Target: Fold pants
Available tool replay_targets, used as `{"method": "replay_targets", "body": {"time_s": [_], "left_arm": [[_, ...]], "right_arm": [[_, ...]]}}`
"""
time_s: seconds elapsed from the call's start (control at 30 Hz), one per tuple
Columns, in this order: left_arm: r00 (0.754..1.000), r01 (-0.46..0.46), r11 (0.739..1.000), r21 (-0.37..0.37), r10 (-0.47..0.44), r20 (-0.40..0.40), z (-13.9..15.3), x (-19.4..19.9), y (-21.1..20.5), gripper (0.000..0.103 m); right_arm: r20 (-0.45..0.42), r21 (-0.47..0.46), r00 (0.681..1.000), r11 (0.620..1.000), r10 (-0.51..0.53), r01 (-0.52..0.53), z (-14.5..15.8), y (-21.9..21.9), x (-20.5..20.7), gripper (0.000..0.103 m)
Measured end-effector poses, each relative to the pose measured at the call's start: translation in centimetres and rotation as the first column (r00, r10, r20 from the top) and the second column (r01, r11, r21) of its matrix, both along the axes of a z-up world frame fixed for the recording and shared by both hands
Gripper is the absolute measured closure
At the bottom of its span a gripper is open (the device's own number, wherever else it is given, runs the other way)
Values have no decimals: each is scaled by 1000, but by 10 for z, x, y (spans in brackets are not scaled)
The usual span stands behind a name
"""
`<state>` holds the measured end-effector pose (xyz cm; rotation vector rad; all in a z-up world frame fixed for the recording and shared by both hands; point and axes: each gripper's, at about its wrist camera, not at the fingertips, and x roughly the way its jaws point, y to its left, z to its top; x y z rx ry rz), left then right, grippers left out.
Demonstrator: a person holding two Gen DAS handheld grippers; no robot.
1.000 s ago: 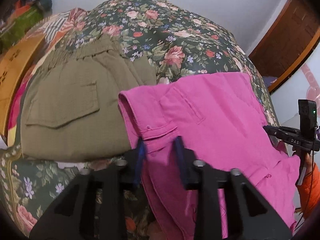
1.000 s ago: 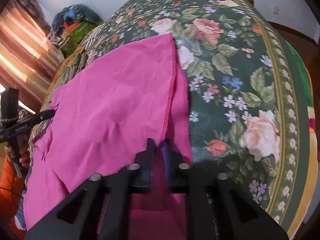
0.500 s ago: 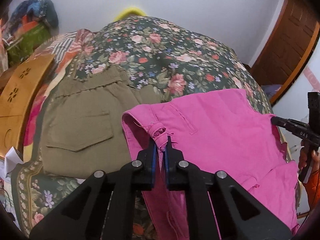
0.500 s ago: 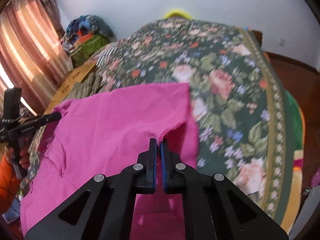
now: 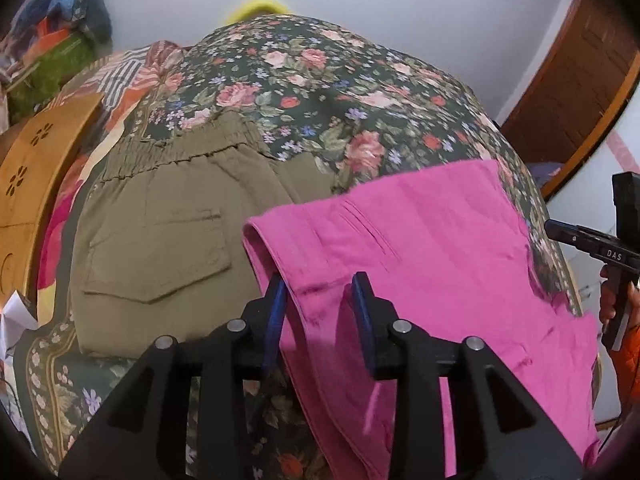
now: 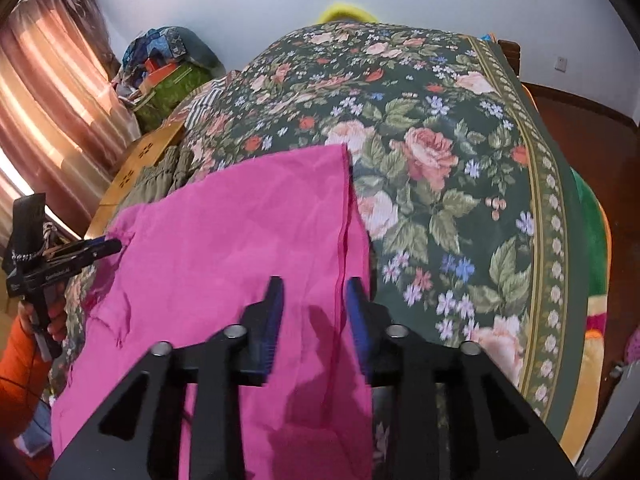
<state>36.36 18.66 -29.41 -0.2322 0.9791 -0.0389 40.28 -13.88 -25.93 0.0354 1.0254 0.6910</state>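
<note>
Pink pants: spread flat on the flowered bedspread, beside the olive pants, laid out for folding. Left gripper at the waistband, right gripper at the leg hem: jaws opening, cloth between, unpinched.

Pink pants, plain magenta cloth, spread flat over flowered bedding. Waistband corner with seam lines just ahead of and between left gripper tips, not pinched. Hemmed leg edge running forward from between right gripper tips, likewise loose. Slight creases along near side; far edge straight.
</note>
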Motion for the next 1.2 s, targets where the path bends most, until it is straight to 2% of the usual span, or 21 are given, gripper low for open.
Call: {"method": "replay_targets", "body": {"time_s": [0.13, 0.33, 0.5, 0.6, 0.67, 0.8, 0.9, 0.97, 1.03, 1.1, 1.13, 1.2], "left_arm": [[999, -31, 998, -58, 30, -16, -5, 14, 16, 71], [998, -44, 995, -90, 41, -40, -16, 33, 28, 71], [997, -63, 988, -141, 55, -58, -26, 44, 36, 71], [997, -55, 989, -141, 48, -54, -28, 48, 37, 71], [998, -49, 990, -135, 42, -51, -28, 49, 35, 71], [999, -38, 992, -124, 33, -42, -28, 51, 34, 71], [999, -40, 992, -123, 36, -39, -29, 53, 34, 71], [999, -39, 993, -115, 35, -35, -28, 54, 33, 71], [999, -32, 992, -120, 29, -25, -26, 53, 32, 72], [999, -33, 993, -112, 31, -15, -23, 52, 33, 81], [999, -37, 993, -111, 36, -12, -22, 52, 34, 90], [999, -40, 992, -123, 40, -8, -18, 52, 37, 94]], "right_arm": [[24, -22, 1000, 1000, 0, 1, 4, 10, 21, 70], [28, -33, 1000, 999, 1, 0, 0, 25, 54, 59], [8, -24, 1000, 1000, 4, -4, -7, 37, 72, 59], [-3, -45, 1000, 999, 12, -12, -15, 46, 83, 59], [-23, -48, 999, 998, 27, -28, -23, 51, 88, 54], [-6, -26, 1000, 999, 28, -28, -24, 52, 87, 54], [6, -14, 1000, 1000, 23, -23, -23, 52, 86, 70], [20, -25, 1000, 1000, 16, -15, -21, 52, 86, 93], [9, 7, 1000, 1000, 16, -16, -20, 49, 88, 95], [7, 27, 1000, 1000, 8, -8, -19, 47, 87, 97], [19, 27, 1000, 1000, 9, -9, -18, 47, 85, 98], [46, 25, 999, 1000, 16, -17, -13, 48, 82, 99]]}}
